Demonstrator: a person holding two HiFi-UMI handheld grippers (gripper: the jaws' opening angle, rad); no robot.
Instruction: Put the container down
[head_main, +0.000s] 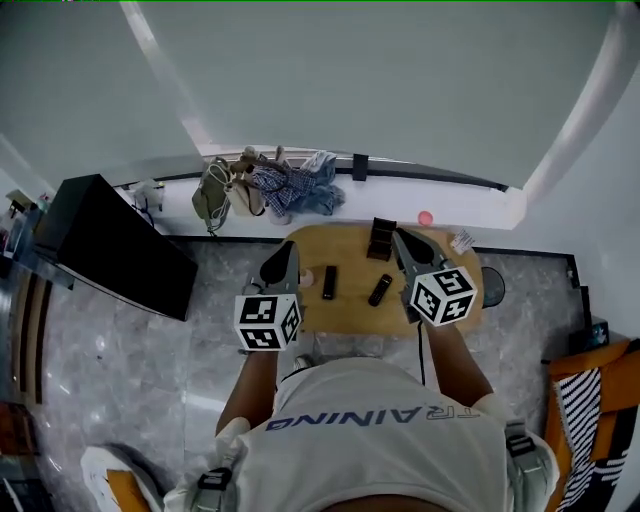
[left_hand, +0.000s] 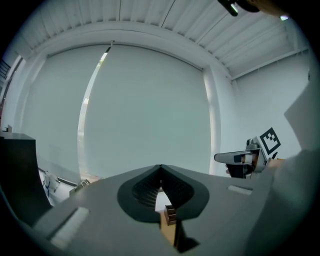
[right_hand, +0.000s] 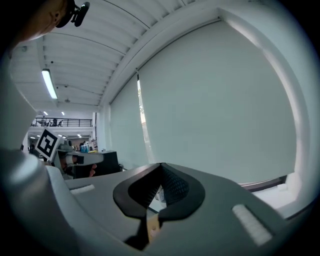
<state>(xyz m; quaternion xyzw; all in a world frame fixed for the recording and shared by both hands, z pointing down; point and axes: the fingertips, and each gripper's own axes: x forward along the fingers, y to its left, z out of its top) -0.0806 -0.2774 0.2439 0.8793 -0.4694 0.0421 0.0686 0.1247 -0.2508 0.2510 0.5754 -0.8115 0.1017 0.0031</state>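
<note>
the only legible print is the blue word "training", seen upside down from the head view, across the person's white shirt (head_main: 400, 455).

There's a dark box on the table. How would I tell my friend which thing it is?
Find the wooden table in front of the white window ledge. At its far edge stands the dark brown box. It is squarer and bulkier than the two slim black things lying nearer the person.
</note>
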